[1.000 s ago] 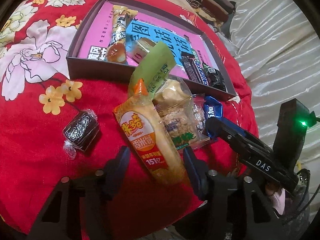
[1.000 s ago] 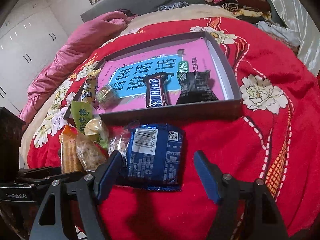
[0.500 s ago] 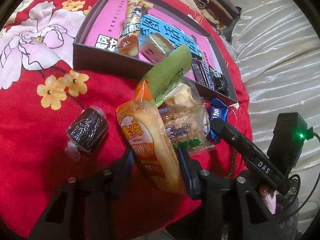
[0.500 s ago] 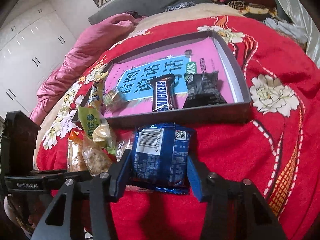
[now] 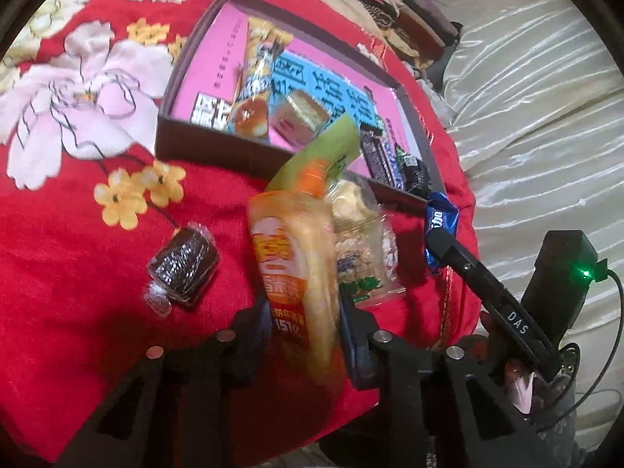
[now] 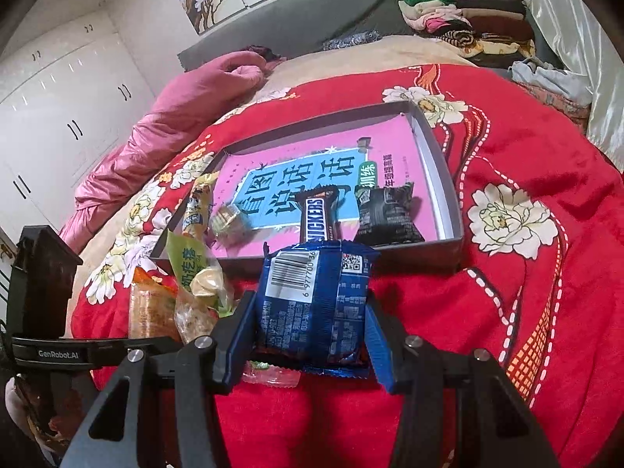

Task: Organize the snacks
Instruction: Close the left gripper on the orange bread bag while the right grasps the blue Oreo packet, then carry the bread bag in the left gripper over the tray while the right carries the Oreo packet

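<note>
Both grippers are pointing steeply down at a red floral quilt (image 6: 518, 312) spread over a bed. The left gripper (image 5: 302, 327) is closing its jaws on an orange rice-cracker packet (image 5: 292, 273), which is standing between the two pads near the quilt's front edge; the pads are pressing its lower sides. A second ago these jaws were spread wide either side of the packet, which was lying flatter. The right gripper (image 6: 312, 335) is gripping a blue snack packet (image 6: 316, 304), barcode facing up, both blue pads pressed against its sides and its top edge now lifting in front of the tray's near wall; a second ago the jaws were standing clear of it and it was lying lower on the quilt. The dark tray (image 6: 448, 191), lined with a pink sheet, is sitting further back on the quilt, holding a Snickers bar (image 6: 318, 214), a black packet (image 6: 384, 214), a small gold-wrapped sweet (image 6: 230, 222) and a long yellow packet (image 5: 261, 62). A clear-wrapped dark chocolate cake (image 5: 183, 269) is lying apart to the left of the orange packet, with a green packet (image 5: 327, 152) and a clear cracker bag (image 5: 358, 241) just beside it on the right.
</note>
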Tool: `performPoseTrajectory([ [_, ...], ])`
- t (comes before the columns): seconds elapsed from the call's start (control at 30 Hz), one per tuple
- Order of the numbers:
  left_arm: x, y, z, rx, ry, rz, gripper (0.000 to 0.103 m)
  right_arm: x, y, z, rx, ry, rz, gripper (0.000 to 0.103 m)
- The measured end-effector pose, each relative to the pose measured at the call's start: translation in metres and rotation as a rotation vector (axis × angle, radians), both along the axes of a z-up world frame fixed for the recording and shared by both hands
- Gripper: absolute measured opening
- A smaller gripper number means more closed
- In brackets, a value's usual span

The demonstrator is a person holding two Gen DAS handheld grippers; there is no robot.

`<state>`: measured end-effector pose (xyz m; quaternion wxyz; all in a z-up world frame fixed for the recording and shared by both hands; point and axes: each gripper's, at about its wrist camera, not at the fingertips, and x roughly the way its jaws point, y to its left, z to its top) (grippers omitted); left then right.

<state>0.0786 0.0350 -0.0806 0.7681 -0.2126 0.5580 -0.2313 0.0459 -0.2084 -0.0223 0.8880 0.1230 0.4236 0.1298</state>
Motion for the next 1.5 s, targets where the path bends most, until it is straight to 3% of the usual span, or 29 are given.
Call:
performPoseTrajectory([
  [0.7,0.001,0.019,0.045,0.052,-0.14,0.045,0.031,-0.007,0.002,0.018,0.002,-0.089,0.018,0.052],
  [1.5,0.032,0.037,0.063,0.141,-0.248,0.144,0.031,0.001,-0.006,0.028,0.009,-0.156,-0.005,0.052],
])
